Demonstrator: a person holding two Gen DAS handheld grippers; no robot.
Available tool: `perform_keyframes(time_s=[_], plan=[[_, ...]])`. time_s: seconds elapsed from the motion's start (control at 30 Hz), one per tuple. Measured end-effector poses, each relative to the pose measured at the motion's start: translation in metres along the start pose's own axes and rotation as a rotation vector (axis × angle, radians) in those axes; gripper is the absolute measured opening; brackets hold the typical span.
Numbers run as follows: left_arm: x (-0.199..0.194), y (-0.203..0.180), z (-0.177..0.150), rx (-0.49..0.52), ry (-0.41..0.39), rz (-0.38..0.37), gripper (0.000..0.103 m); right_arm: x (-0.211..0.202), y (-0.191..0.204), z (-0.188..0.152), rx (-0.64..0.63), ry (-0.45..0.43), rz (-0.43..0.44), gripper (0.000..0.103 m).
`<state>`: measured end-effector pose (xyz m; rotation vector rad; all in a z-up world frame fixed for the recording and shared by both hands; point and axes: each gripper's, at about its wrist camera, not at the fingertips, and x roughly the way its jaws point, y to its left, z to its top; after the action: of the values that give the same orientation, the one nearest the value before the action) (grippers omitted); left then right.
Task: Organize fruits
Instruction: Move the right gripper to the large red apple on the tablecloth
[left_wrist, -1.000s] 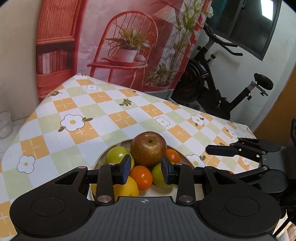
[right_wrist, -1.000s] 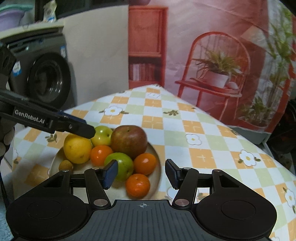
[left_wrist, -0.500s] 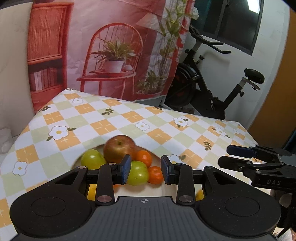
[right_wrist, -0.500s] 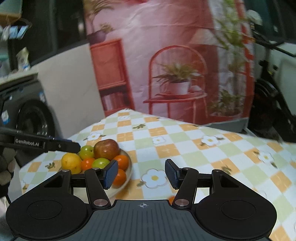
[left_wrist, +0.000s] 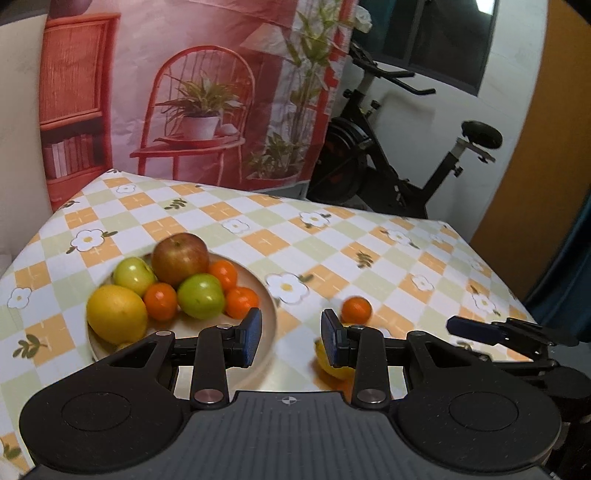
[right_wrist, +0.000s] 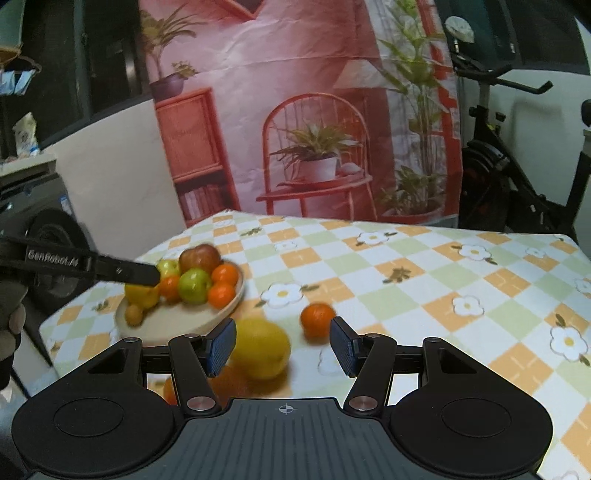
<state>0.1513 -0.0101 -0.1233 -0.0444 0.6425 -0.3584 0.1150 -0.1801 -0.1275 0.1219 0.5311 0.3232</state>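
Observation:
A beige plate (left_wrist: 267, 314) on the checked tablecloth holds a red apple (left_wrist: 179, 258), two green apples (left_wrist: 201, 301), a big yellow fruit (left_wrist: 116, 314) and several tangerines. Right of the plate lie a loose tangerine (left_wrist: 356, 310) and a yellow fruit (left_wrist: 327, 363), half hidden by my left gripper's finger. My left gripper (left_wrist: 291, 338) hovers open and empty over the plate's right rim. My right gripper (right_wrist: 282, 345) is open above the table, with the loose yellow fruit (right_wrist: 260, 349) and tangerine (right_wrist: 317, 319) lying just beyond its fingers, untouched. Another orange fruit (right_wrist: 229, 382) shows blurred under it.
The table (right_wrist: 461, 280) has bare cloth to the right and far side. An exercise bike (left_wrist: 388, 166) stands behind its far right corner, a printed backdrop (left_wrist: 207, 92) behind the far edge. A washing machine (right_wrist: 44, 229) is at the left.
Both grippers have pulled back from the plate and swung right. The plate now sits left in both views, and the loose tangerine and yellow fruit have come into sight.

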Motion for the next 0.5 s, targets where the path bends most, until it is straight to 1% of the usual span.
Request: perform_keyframes(time_s=[0.1, 0.23, 0.5], plan=[[-0.003, -0.007, -0.005, 0.012, 0.001, -0.004, 0.037, -0.001, 0.010, -0.011, -0.037, 0.029, 0.017, 0.053], [-0.005, -0.010, -0.007, 0.027, 0.002, -0.002, 0.037, 0.002, 0.015, -0.020, -0.040, 0.070, 0.044, 0.053], [0.000, -0.008, -0.011, -0.002, 0.025, -0.006, 0.037, 0.007, 0.018, -0.037, -0.038, 0.123, 0.082, 0.053]])
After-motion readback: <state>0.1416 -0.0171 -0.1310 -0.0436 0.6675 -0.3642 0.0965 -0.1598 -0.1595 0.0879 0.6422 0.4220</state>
